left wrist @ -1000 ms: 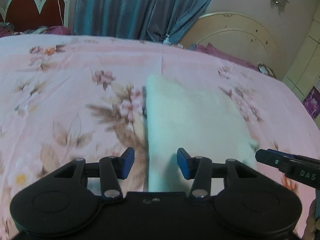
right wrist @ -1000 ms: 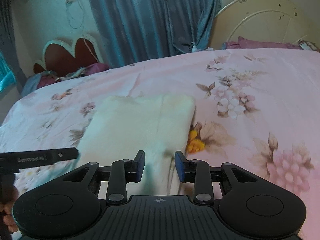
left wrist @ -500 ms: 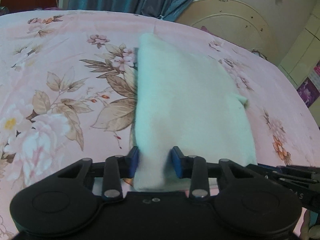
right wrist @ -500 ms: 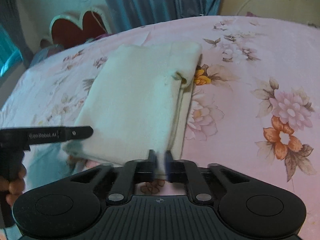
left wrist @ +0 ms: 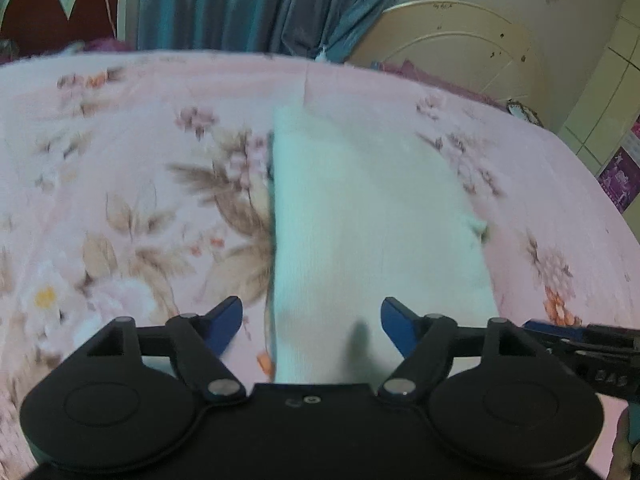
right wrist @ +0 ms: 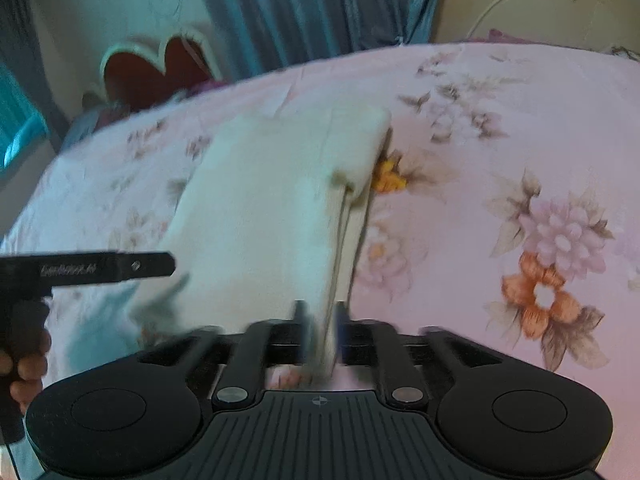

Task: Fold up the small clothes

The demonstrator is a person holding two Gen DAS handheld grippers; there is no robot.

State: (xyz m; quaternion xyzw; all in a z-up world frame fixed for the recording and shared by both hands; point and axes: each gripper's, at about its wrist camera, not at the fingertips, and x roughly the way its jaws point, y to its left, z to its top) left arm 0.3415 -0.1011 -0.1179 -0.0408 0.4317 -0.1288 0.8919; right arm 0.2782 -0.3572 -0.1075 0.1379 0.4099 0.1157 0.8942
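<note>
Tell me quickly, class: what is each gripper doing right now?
Left gripper: jaws open, just widened, straddling the near edge of the folded white cloth, not pressing it.
Right gripper: blurred; jaws just opening, cloth edge between them; grip cannot be told.

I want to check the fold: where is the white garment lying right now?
The folded white garment lies flat on the pink floral bedsheet, centre in both wrist views, its near edge between the left gripper and the right gripper, whose jaws have just been opening.

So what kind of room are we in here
Most likely a bedroom in a home. The folded white garment lies on a bed with a pink floral sheet, blue curtains hang behind it, and a cream arched headboard leans against the wall.
</note>
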